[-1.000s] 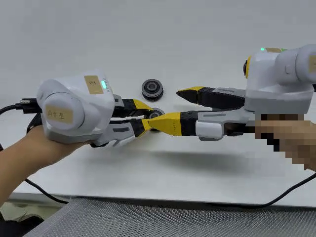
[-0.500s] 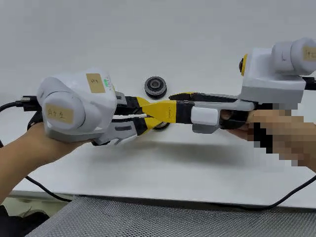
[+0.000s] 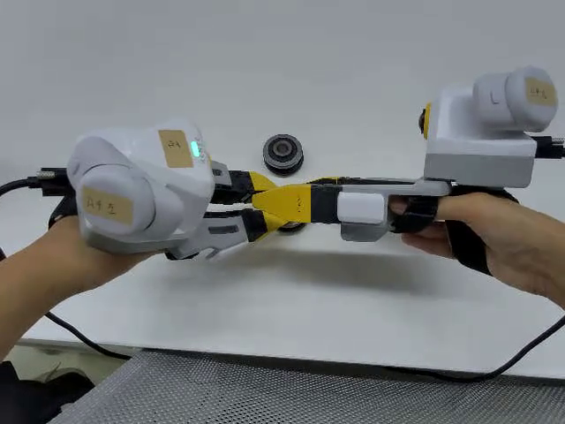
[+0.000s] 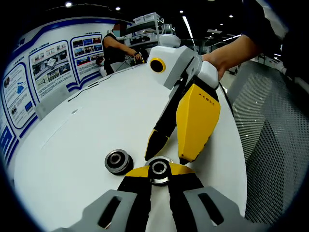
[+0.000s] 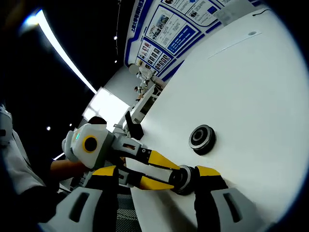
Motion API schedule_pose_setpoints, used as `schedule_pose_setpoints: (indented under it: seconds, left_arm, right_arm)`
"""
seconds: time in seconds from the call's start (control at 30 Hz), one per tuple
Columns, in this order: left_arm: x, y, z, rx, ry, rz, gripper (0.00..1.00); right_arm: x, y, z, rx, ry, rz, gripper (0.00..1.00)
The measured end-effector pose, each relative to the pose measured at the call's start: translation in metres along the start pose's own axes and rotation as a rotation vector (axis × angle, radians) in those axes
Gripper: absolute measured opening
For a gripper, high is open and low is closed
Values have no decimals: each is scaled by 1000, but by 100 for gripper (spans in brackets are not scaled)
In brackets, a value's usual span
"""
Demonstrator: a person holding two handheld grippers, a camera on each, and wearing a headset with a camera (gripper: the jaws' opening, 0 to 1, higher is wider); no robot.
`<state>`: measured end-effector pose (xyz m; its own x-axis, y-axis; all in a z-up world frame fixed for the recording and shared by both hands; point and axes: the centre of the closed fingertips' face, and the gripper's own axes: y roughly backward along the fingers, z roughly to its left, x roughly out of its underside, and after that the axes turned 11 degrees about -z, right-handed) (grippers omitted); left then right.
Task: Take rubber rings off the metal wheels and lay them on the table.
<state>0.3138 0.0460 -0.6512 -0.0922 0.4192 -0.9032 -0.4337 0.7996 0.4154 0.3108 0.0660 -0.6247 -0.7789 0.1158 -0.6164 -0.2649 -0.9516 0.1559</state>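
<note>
**While one holds, the other closes in**

The left gripper [image 4: 159, 175] is clamped on a metal wheel [image 4: 159, 167]. The right gripper [image 4: 169, 155], wide open a second ago, now pinches that wheel's rim. A second wheel [image 3: 282, 152] lies on the table [image 3: 353, 291] just behind.

The right tool [image 4: 169, 153] swung in toward the left tool [image 5: 174, 174]. Its jaws, wide open a second earlier, narrowed around the wheel [image 4: 159, 170] held there, and its body rose slightly.
</note>
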Motion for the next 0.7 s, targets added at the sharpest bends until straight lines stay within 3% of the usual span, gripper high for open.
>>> schedule_pose_setpoints:
  seconds: [0.53, 0.7]
  left_arm:
    - [0, 0, 0, 3, -14, 10, 13]
    - [0, 0, 0, 5, -13, 12, 12]
  right_arm:
    - [4, 3, -2, 19, -19, 25, 62]
    - [10, 7, -2, 24, -14, 57, 62]
